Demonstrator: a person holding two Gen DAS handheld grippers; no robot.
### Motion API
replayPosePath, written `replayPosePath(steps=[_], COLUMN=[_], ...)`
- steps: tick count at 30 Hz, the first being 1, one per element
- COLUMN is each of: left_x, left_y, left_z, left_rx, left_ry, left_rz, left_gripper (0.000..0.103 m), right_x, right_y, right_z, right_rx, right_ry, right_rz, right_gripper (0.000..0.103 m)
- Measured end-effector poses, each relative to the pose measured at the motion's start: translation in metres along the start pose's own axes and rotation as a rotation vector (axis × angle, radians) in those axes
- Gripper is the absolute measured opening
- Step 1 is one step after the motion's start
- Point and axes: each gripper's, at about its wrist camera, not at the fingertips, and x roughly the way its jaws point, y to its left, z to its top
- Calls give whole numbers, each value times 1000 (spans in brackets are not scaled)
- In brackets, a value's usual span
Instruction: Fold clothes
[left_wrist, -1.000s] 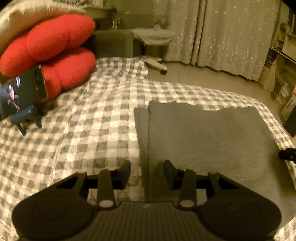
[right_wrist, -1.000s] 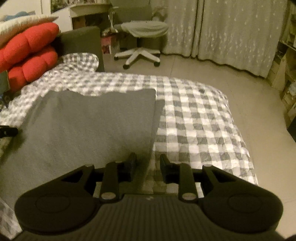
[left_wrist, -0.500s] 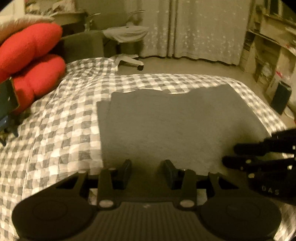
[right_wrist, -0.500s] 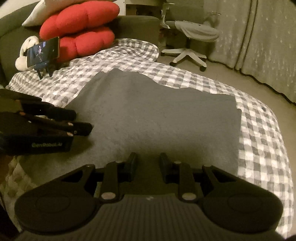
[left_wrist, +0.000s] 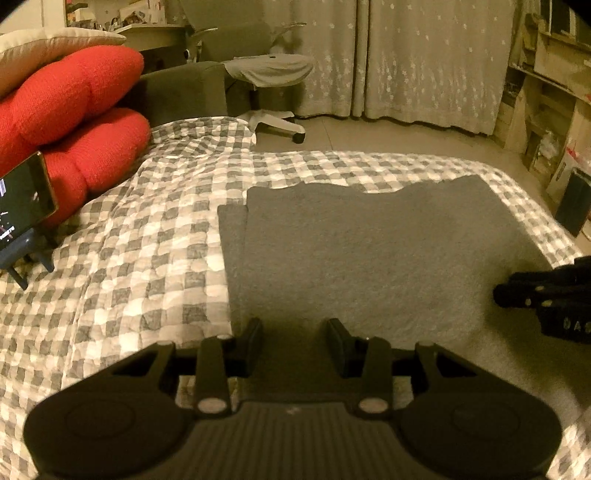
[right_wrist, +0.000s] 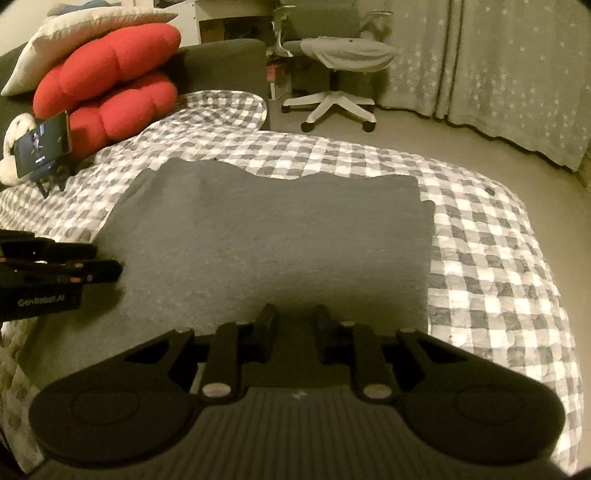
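We've swung both tongs inward over the part-folded grey garment (left_wrist: 369, 251); left gripper (left_wrist: 294, 334) gapes empty, right gripper (right_wrist: 293, 322) narrowing, nothing betw. them; next fold pending.

curtains (left_wrist: 424, 62), office chair (right_wrist: 332, 74), checkered bed (left_wrist: 147, 240).

Near edge of the folded dark grey fabric garment (left_wrist: 369, 266) is hiding behind the black gripper bodies in both views. Propped black phone (left_wrist: 22, 206) is running off the left edge, screen unreadable. Cluttered wooden shelves (left_wrist: 546, 92) far right are blurring out.
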Motion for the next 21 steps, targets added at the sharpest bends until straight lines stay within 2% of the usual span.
replayPosePath(steps=[5,10,16,21], left_x=[-3,-3,3,12], left_y=[-8,-15,-26,-24], left_z=[0,3,-2,-2], left_rx=[38,33,63,62], left_ry=[-44,-88,-89,-56], left_rz=[4,-38,-41,4], left_gripper=[40,40,40,40], right_x=[-4,-1,5,10], right_y=[3,13,23,21], right_z=[-1,0,-1,3], right_rx=[-5,-33,-66,-46], right_ry=[-14,-13,-8,-15], right_rz=[14,39,45,25], right_gripper=[22,22,24,22])
